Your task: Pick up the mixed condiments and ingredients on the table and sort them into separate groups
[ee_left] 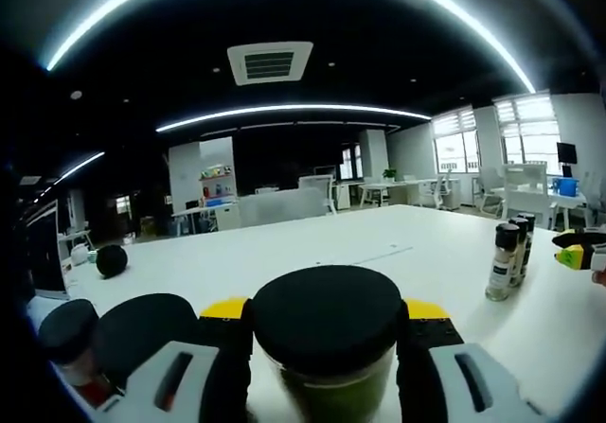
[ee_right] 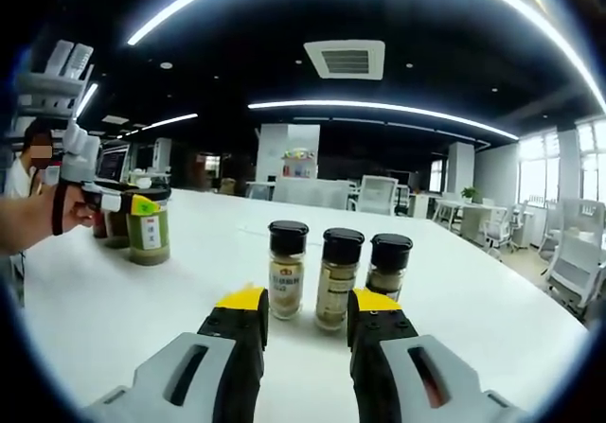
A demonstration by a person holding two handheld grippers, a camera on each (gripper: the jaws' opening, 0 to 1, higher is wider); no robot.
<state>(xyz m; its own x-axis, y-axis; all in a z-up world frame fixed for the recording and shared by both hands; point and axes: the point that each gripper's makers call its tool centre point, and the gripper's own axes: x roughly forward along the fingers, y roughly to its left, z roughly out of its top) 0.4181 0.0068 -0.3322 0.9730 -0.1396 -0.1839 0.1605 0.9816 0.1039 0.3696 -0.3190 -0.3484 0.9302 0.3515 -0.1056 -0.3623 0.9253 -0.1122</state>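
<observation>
My left gripper point(ee_left: 327, 311) is shut on a jar with a black lid and green contents point(ee_left: 327, 366), which stands on the white table point(ee_left: 312, 253). The same green jar point(ee_right: 149, 232) appears at the left of the right gripper view, held by the left gripper point(ee_right: 121, 199) in a person's hand point(ee_right: 38, 217). My right gripper point(ee_right: 308, 311) is open and holds nothing. Just beyond its yellow tips stand three black-capped spice bottles: left point(ee_right: 287, 270), middle point(ee_right: 338, 279), right point(ee_right: 388, 266). The middle one is in line with the gap.
Two more black-lidded jars point(ee_left: 147, 333) point(ee_left: 68, 336) stand close to the left of the held jar. The spice bottles point(ee_left: 505, 262) and the right gripper point(ee_left: 576, 253) sit at the table's right. A dark round object point(ee_left: 111, 260) lies far left. Office desks and chairs stand behind.
</observation>
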